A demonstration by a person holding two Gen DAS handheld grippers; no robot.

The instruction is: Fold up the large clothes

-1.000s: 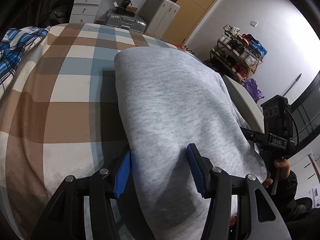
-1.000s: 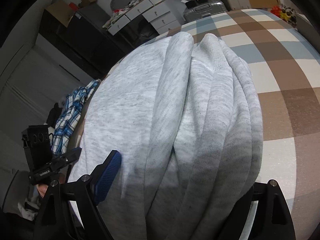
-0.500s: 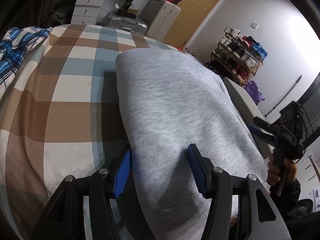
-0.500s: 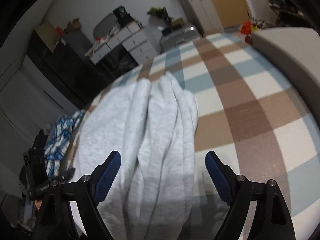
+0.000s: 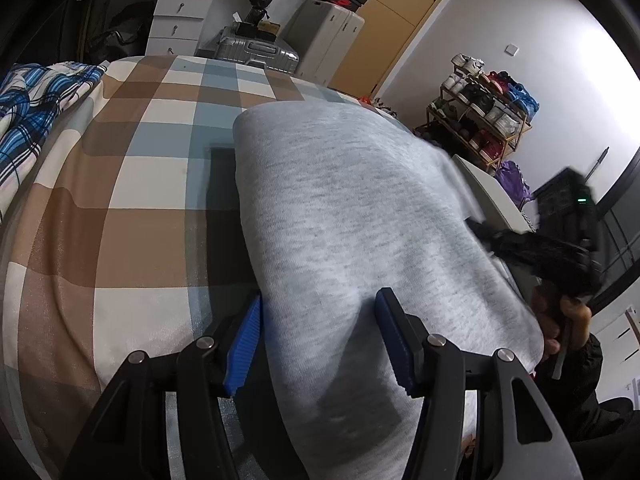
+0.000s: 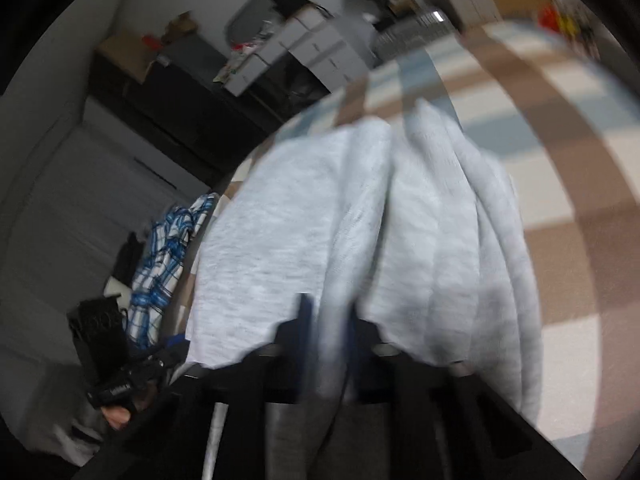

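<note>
A cluttered bedroom, and a bed under a brown, blue and cream checked cover (image 5: 120,216) is the work surface. The left gripper (image 5: 318,336) sits half-spread, its blue pads hugging the near fold of the thick, light-grey knit garment (image 5: 344,208). The right gripper (image 6: 326,320) is closing, a ridge of that grey cloth pinched between its jaws. A gather-and-lift step, I'd say; next both ends should rise together. Open cover lies beyond and left of the left jaws; a blue plaid cloth (image 5: 28,100) crowds the far-left edge.
</note>
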